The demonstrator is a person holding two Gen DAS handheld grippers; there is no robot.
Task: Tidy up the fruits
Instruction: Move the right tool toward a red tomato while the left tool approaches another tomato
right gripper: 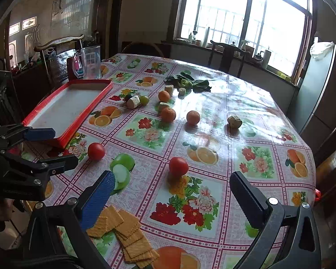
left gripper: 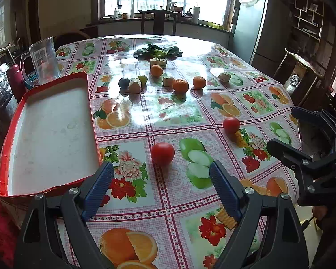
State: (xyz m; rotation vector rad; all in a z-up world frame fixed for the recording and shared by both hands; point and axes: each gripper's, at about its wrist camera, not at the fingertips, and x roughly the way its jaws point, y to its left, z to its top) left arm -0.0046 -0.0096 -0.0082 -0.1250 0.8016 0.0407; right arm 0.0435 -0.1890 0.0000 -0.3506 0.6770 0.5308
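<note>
A red-rimmed white tray (left gripper: 51, 132) (right gripper: 67, 109) lies empty on the table's left side. Two red tomatoes (left gripper: 162, 153) (left gripper: 231, 125) sit on the near part of the patterned tablecloth; the right wrist view shows them too (right gripper: 96, 151) (right gripper: 178, 166). Three oranges (left gripper: 180, 86) (left gripper: 199, 82) (left gripper: 156, 70), a green lime (left gripper: 143, 79), a dark plum (left gripper: 124, 83) and several pale cut pieces (left gripper: 134, 85) lie farther back. My left gripper (left gripper: 161, 192) is open and empty, just short of the nearer tomato. My right gripper (right gripper: 172, 197) is open and empty, in front of the other tomato.
A clear plastic jug (left gripper: 44, 60) and a red bottle (left gripper: 15, 80) stand behind the tray. Leafy greens (left gripper: 158, 51) lie at the far middle. Square crackers (right gripper: 125, 233) lie at the near edge under the right gripper. Chairs surround the table; a fridge (left gripper: 253, 27) stands at the right.
</note>
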